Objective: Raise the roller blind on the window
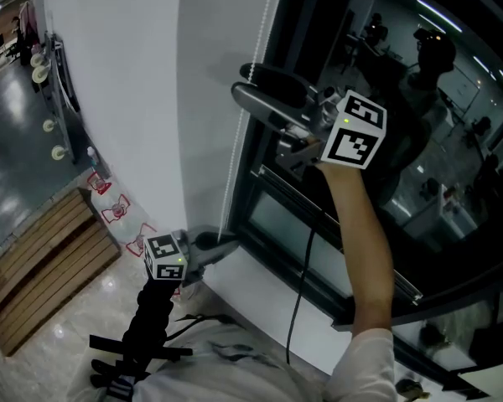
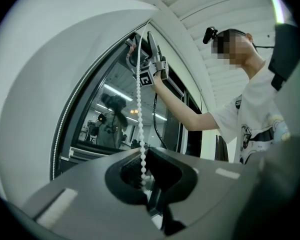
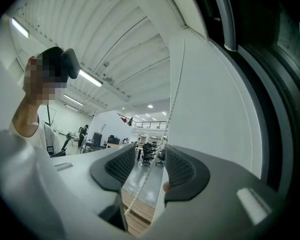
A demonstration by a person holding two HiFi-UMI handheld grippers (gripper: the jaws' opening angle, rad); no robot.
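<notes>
White fabric roller blind [image 1: 142, 90] — hangs left of the exposed dark-framed glass window [image 1: 453, 182]. White plastic bead chain [image 2: 139, 109] — runs down beside the blind's edge. Left claw [image 2: 143, 156]: low, pinching the chain. Right claw [image 3: 149, 161]: high, spread, chain passing untouched between its 2 jaws.

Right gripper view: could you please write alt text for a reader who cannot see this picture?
The right gripper has its two dark fingers apart, and a white bead chain runs up between them without being pinched. Behind it stand a white wall and a dark window frame at the right; a person is at the left.
</notes>
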